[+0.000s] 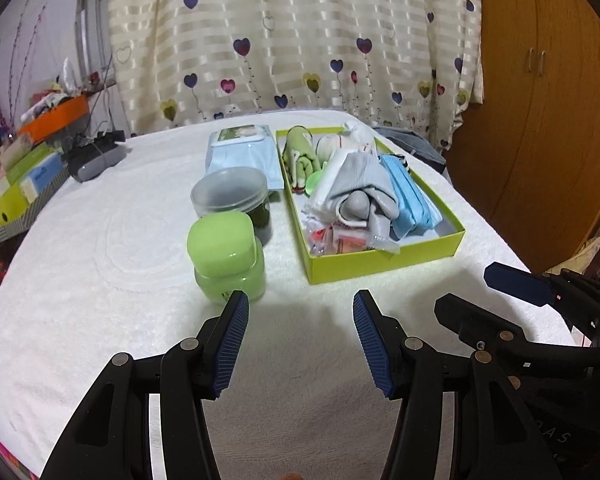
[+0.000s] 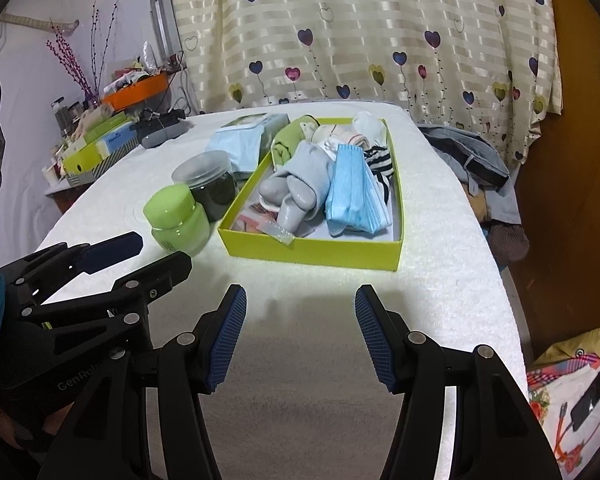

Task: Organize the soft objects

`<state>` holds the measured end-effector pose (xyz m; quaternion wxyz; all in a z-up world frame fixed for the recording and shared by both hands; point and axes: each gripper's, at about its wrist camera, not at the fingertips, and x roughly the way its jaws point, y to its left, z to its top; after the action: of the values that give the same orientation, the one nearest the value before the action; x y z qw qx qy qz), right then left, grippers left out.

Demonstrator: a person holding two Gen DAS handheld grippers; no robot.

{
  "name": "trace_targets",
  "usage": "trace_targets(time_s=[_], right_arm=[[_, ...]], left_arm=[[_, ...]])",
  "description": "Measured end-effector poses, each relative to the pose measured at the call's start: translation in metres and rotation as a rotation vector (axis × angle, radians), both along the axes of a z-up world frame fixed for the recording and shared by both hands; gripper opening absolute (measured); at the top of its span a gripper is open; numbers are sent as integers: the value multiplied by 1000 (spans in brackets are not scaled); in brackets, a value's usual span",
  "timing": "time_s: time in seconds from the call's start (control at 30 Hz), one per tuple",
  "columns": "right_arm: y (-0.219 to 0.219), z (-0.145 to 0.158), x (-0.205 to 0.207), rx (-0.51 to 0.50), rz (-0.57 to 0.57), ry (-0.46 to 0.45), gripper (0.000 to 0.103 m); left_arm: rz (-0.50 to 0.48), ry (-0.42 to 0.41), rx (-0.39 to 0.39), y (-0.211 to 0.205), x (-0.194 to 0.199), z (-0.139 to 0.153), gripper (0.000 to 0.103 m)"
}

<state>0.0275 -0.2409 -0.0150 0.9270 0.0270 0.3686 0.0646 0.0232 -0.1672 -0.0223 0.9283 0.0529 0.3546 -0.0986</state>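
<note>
A lime-green box (image 1: 384, 266) (image 2: 312, 254) on the white towel-covered table holds soft things: grey socks (image 1: 364, 196) (image 2: 300, 184), blue face masks (image 1: 410, 200) (image 2: 354, 196), a green cloth (image 1: 300, 156) (image 2: 288, 142), white socks (image 2: 340, 134) and a striped sock (image 2: 380, 164). My left gripper (image 1: 300, 304) is open and empty, hovering near the table's front edge, short of the box. My right gripper (image 2: 300, 300) is open and empty beside it, and also shows in the left wrist view (image 1: 496, 292).
A green-lidded jar (image 1: 224, 256) (image 2: 178, 220), a dark jar with clear lid (image 1: 232, 196) (image 2: 210, 184) and a wet-wipes pack (image 1: 244, 152) (image 2: 240, 140) stand left of the box. A grey case (image 1: 96, 158) lies far left. Clothes (image 2: 468, 152) lie right of the table.
</note>
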Motion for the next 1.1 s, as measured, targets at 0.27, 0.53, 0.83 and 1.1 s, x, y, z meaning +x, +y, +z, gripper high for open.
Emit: trace_targets(time_s=[0.27,0.53,0.83,1.1], right_arm=[[4,-6,3,-15,4,15,58],[8,-22,13,-35,12,52,58],[11,-37,22,-54,15,82,58],[13,-36,30,-74,17,99,58]], left_arm=[[16,20,4,2,6,-9,54],[35,70,6,7,16,-29,54],[51,115,30,10,27,-44,54],[51,130,30,10,33,-44,54]])
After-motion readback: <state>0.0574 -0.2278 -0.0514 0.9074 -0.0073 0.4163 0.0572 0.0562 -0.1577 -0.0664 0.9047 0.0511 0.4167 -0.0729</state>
